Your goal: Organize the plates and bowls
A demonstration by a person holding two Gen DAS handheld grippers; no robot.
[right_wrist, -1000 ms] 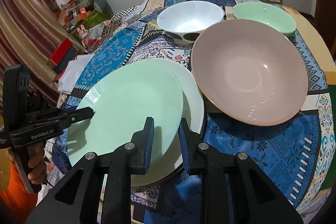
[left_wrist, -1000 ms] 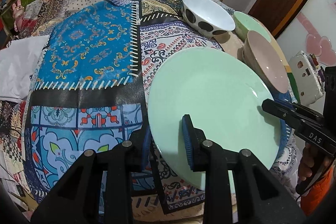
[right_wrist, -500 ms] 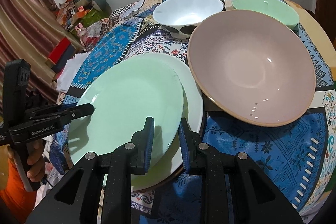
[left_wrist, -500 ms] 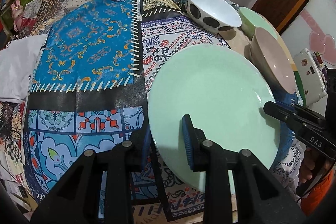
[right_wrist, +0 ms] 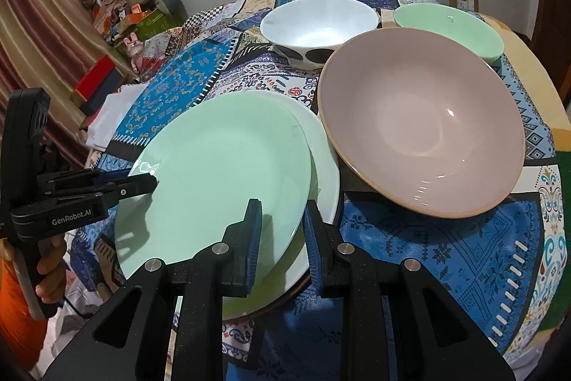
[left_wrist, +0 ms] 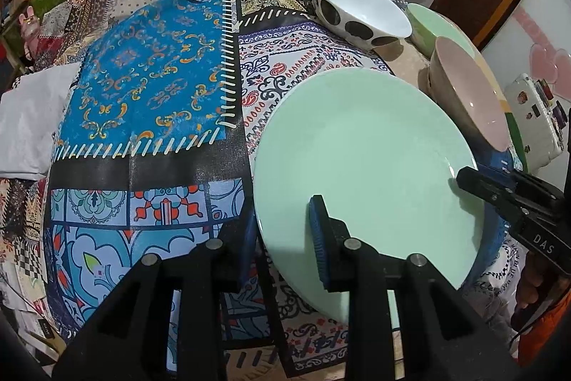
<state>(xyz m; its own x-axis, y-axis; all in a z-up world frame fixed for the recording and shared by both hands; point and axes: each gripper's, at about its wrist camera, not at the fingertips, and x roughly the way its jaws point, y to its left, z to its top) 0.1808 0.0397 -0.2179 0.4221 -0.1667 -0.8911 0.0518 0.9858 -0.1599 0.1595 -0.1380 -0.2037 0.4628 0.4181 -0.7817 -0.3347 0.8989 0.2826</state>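
Observation:
A mint green plate [left_wrist: 367,159] hangs tilted just over the patchwork table, held from both sides. My left gripper [left_wrist: 283,234] is shut on its near-left rim, and it shows in the right wrist view at the plate's left edge [right_wrist: 142,183]. My right gripper [right_wrist: 282,238] is shut on the opposite rim of the green plate [right_wrist: 221,174]. Under the green plate lies a white plate [right_wrist: 326,174]. Right of them stands a large pink bowl [right_wrist: 421,131]. Behind it are a white bowl with black dots [right_wrist: 317,24] and a small green bowl [right_wrist: 449,24].
A patchwork cloth [left_wrist: 150,77] covers the round table, and its blue left half carries no dishes. White fabric [left_wrist: 32,120] lies off the table's left edge. A white case [left_wrist: 531,120] stands beyond the right edge. A hand [right_wrist: 50,266] holds the left gripper's handle.
Both grippers keep their hold on the green plate. The views have shifted only slightly, and nothing was let go or taken up.

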